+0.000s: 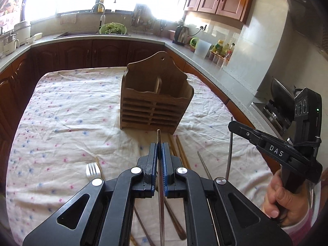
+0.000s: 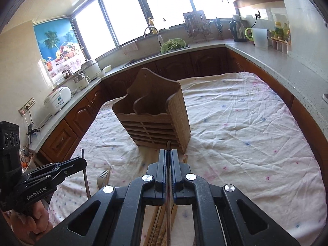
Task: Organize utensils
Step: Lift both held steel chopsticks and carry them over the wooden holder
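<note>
A wooden two-compartment utensil holder (image 1: 155, 100) stands upright on the floral cloth; it also shows in the right wrist view (image 2: 157, 119). My left gripper (image 1: 159, 145) is shut on a metal chopstick (image 1: 158, 137), its tip pointing at the holder's base. My right gripper (image 2: 168, 153) is shut on another metal chopstick (image 2: 168, 146), and appears in the left wrist view (image 1: 232, 125) holding it upright (image 1: 230, 153). The left gripper shows in the right wrist view (image 2: 83, 161) with its chopstick (image 2: 86, 176). Wooden chopsticks (image 1: 180, 151) and a fork (image 1: 93, 171) lie on the cloth.
The cloth-covered table (image 1: 71, 106) sits inside a U-shaped kitchen counter (image 1: 205, 61). A sink with a green basket (image 1: 112, 28), a kettle (image 1: 181, 33), jars and a stove (image 1: 278, 106) line the counter. A rice cooker (image 2: 58, 100) stands on the left counter.
</note>
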Demonstrator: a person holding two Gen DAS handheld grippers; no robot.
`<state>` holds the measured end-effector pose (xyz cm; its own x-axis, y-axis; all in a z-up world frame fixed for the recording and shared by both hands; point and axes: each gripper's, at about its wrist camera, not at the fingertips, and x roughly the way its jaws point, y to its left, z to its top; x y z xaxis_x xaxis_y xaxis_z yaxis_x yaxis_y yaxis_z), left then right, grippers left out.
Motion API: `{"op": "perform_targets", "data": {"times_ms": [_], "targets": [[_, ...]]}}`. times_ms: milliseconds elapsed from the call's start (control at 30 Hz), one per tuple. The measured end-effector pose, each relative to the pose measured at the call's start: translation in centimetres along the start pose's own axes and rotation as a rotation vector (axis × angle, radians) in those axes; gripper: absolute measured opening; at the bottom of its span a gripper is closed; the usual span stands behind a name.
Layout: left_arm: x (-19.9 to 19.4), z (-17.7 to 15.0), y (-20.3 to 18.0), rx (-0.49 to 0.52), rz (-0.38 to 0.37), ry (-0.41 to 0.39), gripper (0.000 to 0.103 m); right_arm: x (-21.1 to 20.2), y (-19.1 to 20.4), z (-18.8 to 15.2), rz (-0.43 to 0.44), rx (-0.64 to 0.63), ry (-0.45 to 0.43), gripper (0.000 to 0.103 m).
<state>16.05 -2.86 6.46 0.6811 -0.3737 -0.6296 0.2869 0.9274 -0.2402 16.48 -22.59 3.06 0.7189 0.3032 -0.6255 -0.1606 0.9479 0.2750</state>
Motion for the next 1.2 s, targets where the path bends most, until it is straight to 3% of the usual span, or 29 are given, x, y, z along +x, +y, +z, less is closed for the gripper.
{"op": "perform_targets", "data": {"times_ms": [500,1200], "targets": [[-4.7,-0.8,-0.9,0.016,-0.023,-0.091,0.004,-5.9,1.0,0.0,0.013,-0.027,-0.097,0.004],[-6.3,2.7,0.1,0.008,-0.015,-0.217,0.004,-6.7,1.8,3.6,0.036,-0.035,-0.194,0.004]]}}
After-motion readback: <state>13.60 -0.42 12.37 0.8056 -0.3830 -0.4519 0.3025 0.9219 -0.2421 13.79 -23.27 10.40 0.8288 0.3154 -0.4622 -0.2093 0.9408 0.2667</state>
